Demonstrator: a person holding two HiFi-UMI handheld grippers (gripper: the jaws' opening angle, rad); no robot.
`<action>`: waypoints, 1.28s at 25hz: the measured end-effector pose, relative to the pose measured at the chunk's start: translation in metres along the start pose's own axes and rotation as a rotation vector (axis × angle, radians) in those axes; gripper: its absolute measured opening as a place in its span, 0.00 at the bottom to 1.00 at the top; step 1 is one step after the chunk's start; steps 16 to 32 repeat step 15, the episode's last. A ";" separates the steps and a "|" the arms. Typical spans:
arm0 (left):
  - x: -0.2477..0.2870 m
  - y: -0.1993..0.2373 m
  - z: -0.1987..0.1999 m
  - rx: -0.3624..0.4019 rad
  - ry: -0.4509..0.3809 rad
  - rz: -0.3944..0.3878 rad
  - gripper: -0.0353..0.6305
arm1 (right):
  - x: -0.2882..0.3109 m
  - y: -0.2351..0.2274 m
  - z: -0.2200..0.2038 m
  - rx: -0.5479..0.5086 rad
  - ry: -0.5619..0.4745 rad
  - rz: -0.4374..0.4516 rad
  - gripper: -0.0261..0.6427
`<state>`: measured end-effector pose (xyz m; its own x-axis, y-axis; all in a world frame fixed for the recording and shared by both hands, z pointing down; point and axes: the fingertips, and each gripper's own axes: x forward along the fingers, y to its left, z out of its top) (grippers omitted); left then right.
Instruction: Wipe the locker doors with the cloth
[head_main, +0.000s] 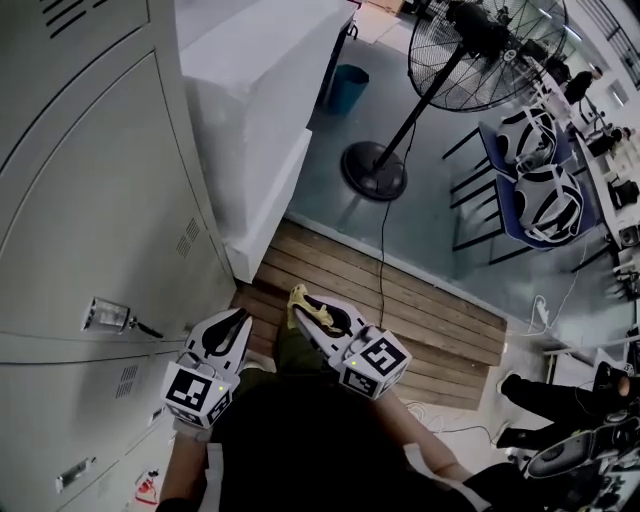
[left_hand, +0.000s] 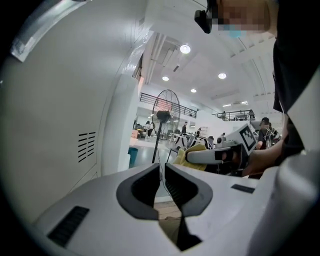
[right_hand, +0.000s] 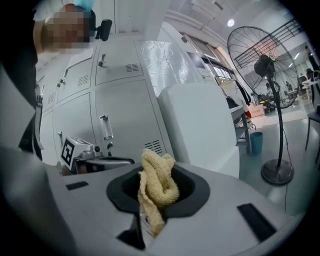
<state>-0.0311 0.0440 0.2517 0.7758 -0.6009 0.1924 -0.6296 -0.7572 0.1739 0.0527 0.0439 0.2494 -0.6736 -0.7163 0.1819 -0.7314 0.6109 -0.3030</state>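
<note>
Grey locker doors (head_main: 90, 200) stand at your left side, and under you is a floor of wooden boards (head_main: 400, 300); a big standing fan (head_main: 480, 50) is further off in the hall.

The cloth (right_hand: 159, 186) is in your right gripper (head_main: 315, 310), whose jaws pinch it. It is yellow and looks like towel fabric, so I judge it light, soft and limp. It will fold and bunch under pressure and it should not slip easily from the pads. One wad of it stands up between the jaws and a short tail hangs below. For wiping you want the grip in the middle of the bunch, with enough fabric out in front that the cloth meets the metal and not the jaw tips. As it sits now, the wad reaches only a little past them.

Your left gripper (head_main: 232, 328) has its jaws pressed together with nothing between them. You hold both grippers low, close to your body, pointing forward. The left one is just beside the lower locker door, near its latch (head_main: 105, 315). The right one is apart from the doors, and the cloth touches no door yet.
</note>
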 end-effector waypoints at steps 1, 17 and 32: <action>-0.001 0.000 0.002 0.001 -0.004 0.002 0.09 | 0.001 0.001 0.000 0.006 -0.002 0.004 0.15; -0.012 0.000 -0.002 0.013 -0.014 0.041 0.09 | -0.002 0.008 -0.007 0.014 0.004 0.020 0.15; -0.012 0.000 -0.002 0.013 -0.014 0.041 0.09 | -0.002 0.008 -0.007 0.014 0.004 0.020 0.15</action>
